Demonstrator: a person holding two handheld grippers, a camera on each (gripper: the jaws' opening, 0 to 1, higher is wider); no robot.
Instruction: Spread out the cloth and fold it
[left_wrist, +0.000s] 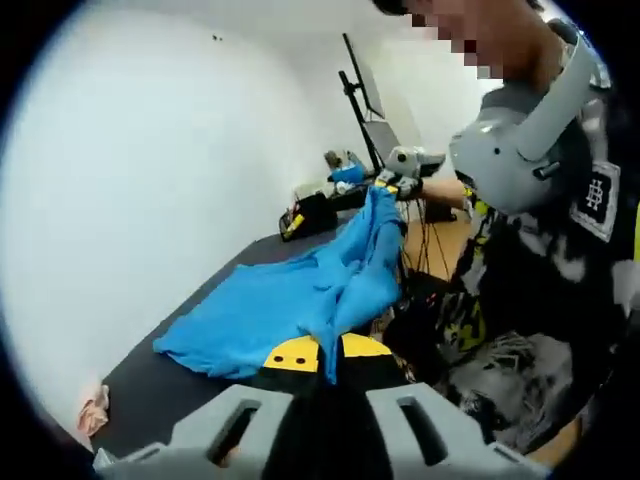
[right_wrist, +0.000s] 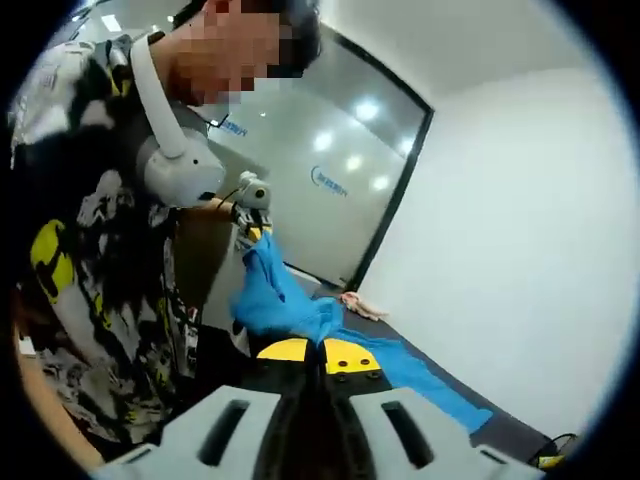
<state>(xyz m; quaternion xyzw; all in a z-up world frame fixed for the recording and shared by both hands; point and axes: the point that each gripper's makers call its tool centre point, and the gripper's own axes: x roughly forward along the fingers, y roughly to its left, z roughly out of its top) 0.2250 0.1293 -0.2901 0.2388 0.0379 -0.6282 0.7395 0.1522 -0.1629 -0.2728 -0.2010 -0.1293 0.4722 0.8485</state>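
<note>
Jaws on both the left gripper (left_wrist: 318, 357) and right gripper (right_wrist: 318, 355) pinch the blue cloth (left_wrist: 290, 305) at 2 corners, stretching it over the table (left_wrist: 150, 390) so it spreads.

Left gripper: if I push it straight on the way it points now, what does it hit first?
The blue cloth. The left gripper is already shut on its near edge, so going on would only bunch the cloth toward the right gripper, which holds the far end. Depth beyond is unclear.
</note>
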